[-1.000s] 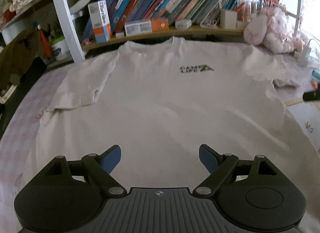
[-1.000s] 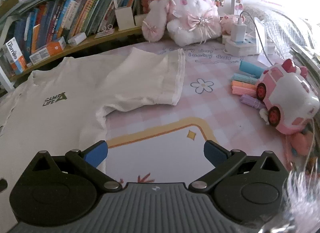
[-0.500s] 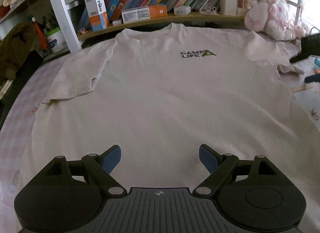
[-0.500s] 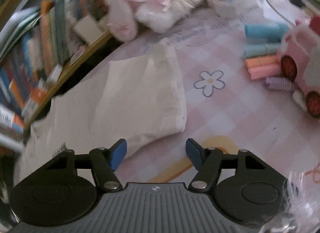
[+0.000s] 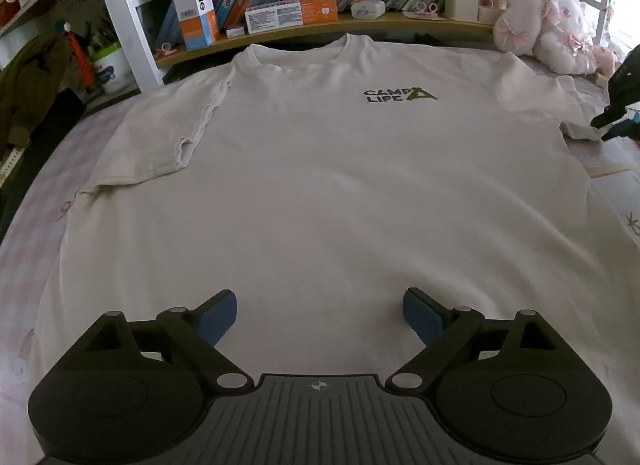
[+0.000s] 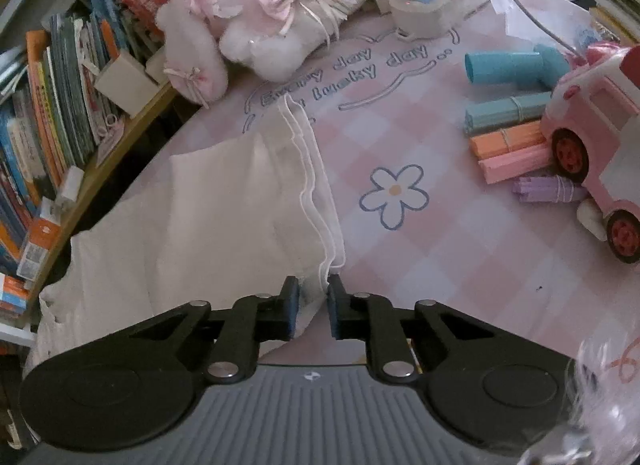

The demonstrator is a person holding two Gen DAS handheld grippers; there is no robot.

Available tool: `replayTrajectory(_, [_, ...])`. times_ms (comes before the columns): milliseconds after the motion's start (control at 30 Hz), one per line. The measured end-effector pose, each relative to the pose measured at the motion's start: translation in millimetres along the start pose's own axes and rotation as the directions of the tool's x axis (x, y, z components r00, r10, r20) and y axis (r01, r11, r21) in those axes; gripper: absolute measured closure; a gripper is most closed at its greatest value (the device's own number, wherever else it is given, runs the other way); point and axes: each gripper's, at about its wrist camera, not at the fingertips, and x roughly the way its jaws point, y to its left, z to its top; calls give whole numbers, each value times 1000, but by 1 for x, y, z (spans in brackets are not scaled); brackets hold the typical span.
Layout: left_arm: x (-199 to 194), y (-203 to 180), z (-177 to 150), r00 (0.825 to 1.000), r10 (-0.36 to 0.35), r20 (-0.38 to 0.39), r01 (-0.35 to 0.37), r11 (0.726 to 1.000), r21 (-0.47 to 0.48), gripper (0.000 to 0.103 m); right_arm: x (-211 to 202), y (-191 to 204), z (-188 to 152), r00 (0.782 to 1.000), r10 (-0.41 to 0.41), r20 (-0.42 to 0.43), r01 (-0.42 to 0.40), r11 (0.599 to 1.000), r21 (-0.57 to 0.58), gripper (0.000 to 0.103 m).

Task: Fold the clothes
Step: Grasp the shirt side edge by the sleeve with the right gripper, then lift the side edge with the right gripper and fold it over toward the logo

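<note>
Downward-tilted right gripper [image 6: 311,307], jaws closing on sleeve hem [image 6: 326,257].

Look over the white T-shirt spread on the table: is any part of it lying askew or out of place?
Mostly flat, but the T-shirt has one sleeve folded in over its body with a rumpled hem. The other sleeve lies spread outward, where the right gripper is closing on its hem corner. The left gripper hangs open.

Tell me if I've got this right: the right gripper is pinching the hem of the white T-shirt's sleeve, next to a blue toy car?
Not quite. The right wrist view shows the toy car is pink, not blue. The right gripper is closing on the T-shirt's sleeve hem.
</note>
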Motion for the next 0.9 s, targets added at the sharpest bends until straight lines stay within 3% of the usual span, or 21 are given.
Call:
replayTrajectory(100, [-1, 1, -1, 1000, -3, 1, 3, 1000, -2, 10, -6, 12, 2, 999, 0, 42, 1, 999, -40, 94])
replayTrajectory(267, [-2, 6, -2, 1000, -7, 5, 7, 1000, -3, 10, -15, 52, 3, 993, 12, 114, 12, 978, -209, 95])
replayTrajectory(433, [-4, 10, -4, 1000, -6, 7, 6, 1000, -12, 10, -12, 110, -12, 987, 58, 149, 14, 896, -444, 95])
replayTrajectory(567, [-4, 14, -5, 1000, -4, 8, 4, 1000, -26, 10, -6, 153, -46, 987, 125, 103, -29, 762, -647, 95])
replayTrajectory(667, [-5, 17, -5, 1000, -6, 7, 7, 999, -31, 9, 5, 170, -77, 991, 137, 12, -82, 658, -749, 95])
replayTrajectory(733, [-4, 17, -4, 1000, -4, 8, 5, 1000, -30, 7, 15, 173, -96, 991, 119, -57, -120, 622, -774, 95])
replayTrajectory(833, [-3, 18, -3, 1000, -5, 8, 5, 1000, -31, 6, 29, 165, -112, 988, 86, -126, -152, 630, -762, 85])
replayTrajectory(900, [-3, 18, -3, 1000, -6, 8, 6, 999, -31, 6, 31, 157, -114, 983, 104, -152, -183, 659, -730, 63])
